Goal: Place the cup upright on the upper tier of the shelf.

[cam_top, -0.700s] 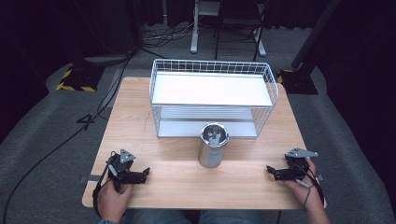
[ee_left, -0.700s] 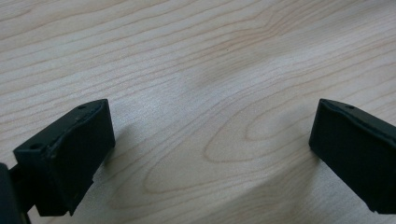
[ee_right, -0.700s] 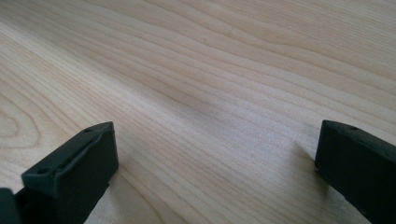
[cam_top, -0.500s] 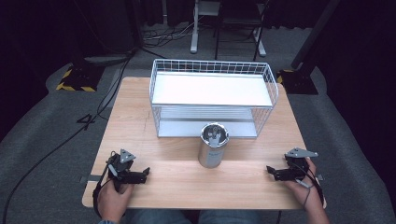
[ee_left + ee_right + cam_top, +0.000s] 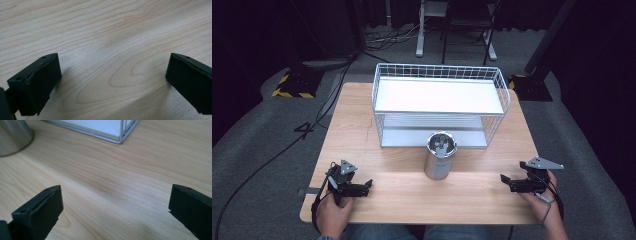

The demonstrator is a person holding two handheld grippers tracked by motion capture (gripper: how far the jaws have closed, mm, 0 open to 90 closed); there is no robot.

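The upright, cylindrical brushed-metal can (image 5: 440,160) stands on the pale wooden counter (image 5: 412,200), between the grippers and ahead of both jaw pairs. The right gripper (image 5: 507,181) looks slightly nearer than the left gripper (image 5: 366,186); both sets of jaws gape wide, holding nothing.

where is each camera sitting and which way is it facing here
High view: above the person's side, looking forward and down on the wooden table, wire rack and metal cup; both hands, left gripper and right gripper show.
Left gripper view: rides that gripper, looks down at bare wood between its open black fingers.
Right gripper view: rides the right gripper, faces the cup and rack corner; its open fingers show.
High and right gripper views share cup and rack.
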